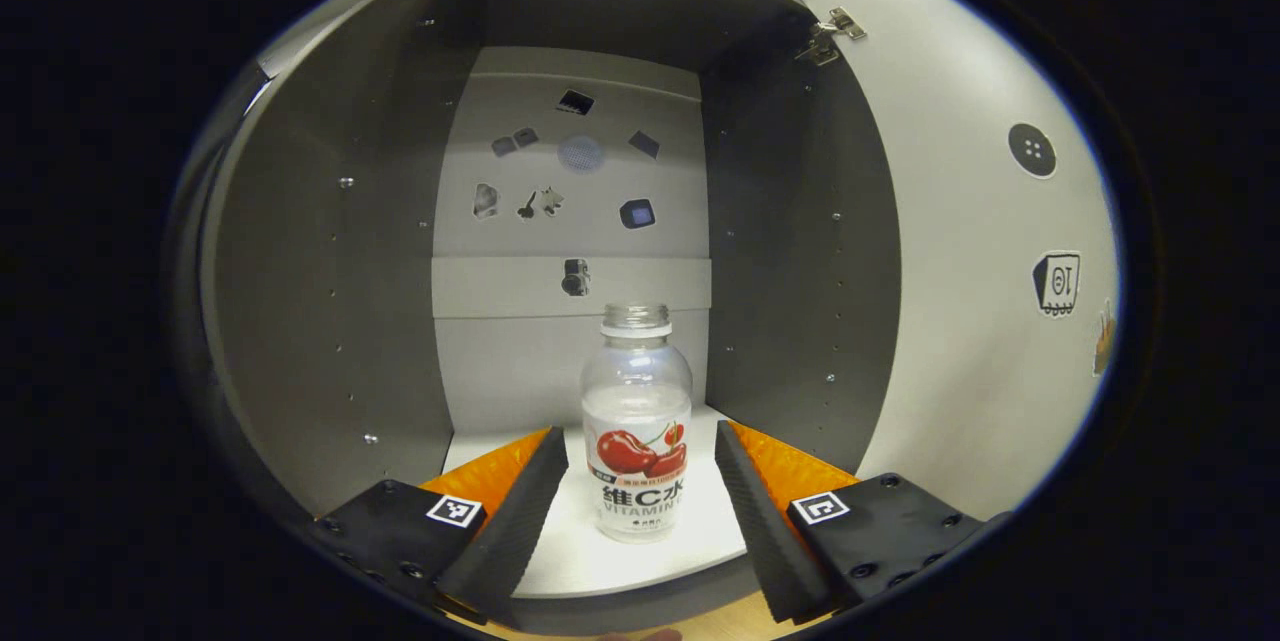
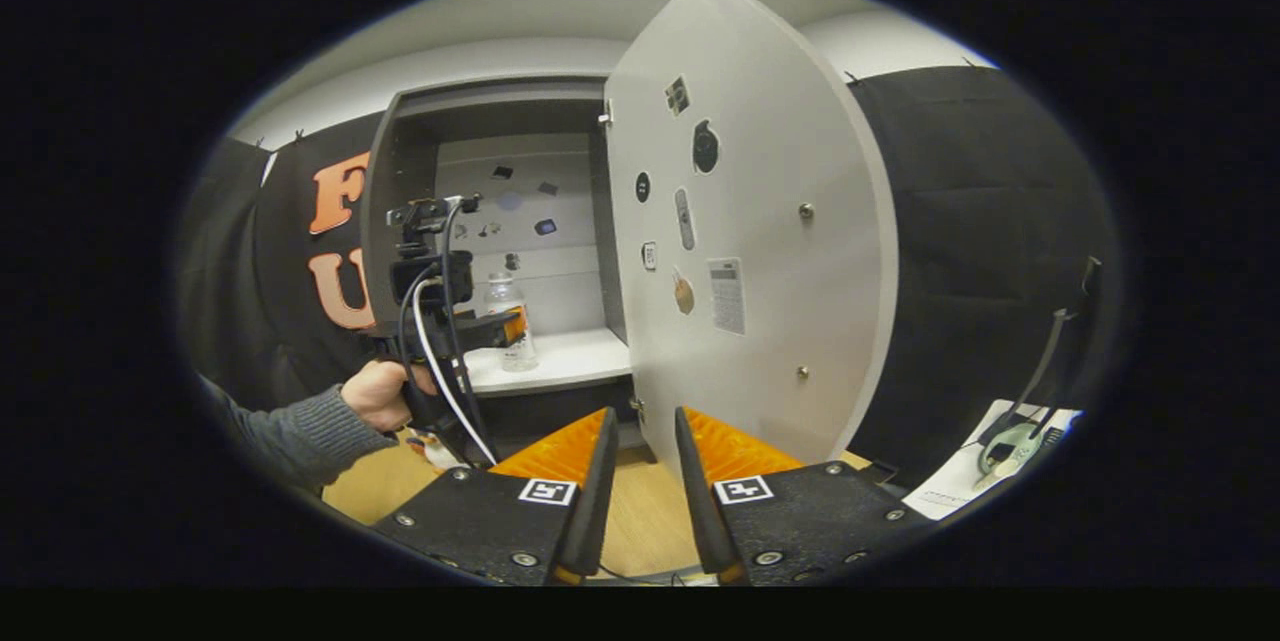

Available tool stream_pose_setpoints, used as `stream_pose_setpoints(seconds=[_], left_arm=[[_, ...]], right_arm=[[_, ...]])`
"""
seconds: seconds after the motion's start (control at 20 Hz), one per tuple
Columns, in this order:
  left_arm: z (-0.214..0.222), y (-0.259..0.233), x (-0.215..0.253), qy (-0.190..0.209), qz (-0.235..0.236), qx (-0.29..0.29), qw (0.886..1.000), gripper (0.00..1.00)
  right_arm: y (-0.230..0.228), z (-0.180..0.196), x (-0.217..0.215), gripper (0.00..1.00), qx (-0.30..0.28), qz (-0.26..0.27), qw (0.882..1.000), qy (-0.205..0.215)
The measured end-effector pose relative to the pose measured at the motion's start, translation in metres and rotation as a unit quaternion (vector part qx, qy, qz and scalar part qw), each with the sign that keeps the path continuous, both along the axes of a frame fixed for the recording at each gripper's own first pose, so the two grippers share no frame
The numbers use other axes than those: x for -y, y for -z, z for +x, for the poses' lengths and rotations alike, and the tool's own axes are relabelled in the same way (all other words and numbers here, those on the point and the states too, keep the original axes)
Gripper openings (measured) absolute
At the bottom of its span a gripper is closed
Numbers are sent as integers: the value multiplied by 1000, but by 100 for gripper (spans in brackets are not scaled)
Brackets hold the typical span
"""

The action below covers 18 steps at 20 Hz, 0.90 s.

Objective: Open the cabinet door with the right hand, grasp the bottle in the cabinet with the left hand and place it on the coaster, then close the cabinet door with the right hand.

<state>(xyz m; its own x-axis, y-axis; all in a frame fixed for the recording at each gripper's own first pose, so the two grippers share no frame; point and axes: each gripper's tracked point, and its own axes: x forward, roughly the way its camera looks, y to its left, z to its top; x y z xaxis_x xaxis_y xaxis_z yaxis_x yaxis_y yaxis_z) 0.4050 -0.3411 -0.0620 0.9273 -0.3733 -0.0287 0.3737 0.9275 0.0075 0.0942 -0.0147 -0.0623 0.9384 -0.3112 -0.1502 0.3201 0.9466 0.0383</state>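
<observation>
One bottle [image 1: 637,431] (uncapped) between left gripper [image 1: 640,481] fingers

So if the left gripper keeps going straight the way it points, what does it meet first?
The bottle. It stands upright on the cabinet shelf, centred between the open fingers of the left gripper, with nothing in between. Behind it is the cabinet's back wall; the exact depth is unclear.
</observation>
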Motion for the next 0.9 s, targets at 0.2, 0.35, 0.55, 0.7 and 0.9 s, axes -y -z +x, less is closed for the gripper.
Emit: stream_pose_setpoints(seconds=[0.2,0.35,0.55,0.7,0.9], left_arm=[[27,-5,12,-4,3,11,1000,97],[36,-7,21,1,-5,14,1000,97],[24,-13,11,-14,-9,18,1000,87],[-9,-21,-7,-26,-6,30,999,87],[-71,-28,-38,-50,7,50,997,85]], right_arm=[[1,14,0,36,0,3,1000,-2],[4,12,8,36,-11,-17,1000,4],[4,3,9,36,-15,-25,1000,-9],[3,-9,9,36,-11,-16,1000,-24],[6,-34,12,36,-11,-14,999,-45]])
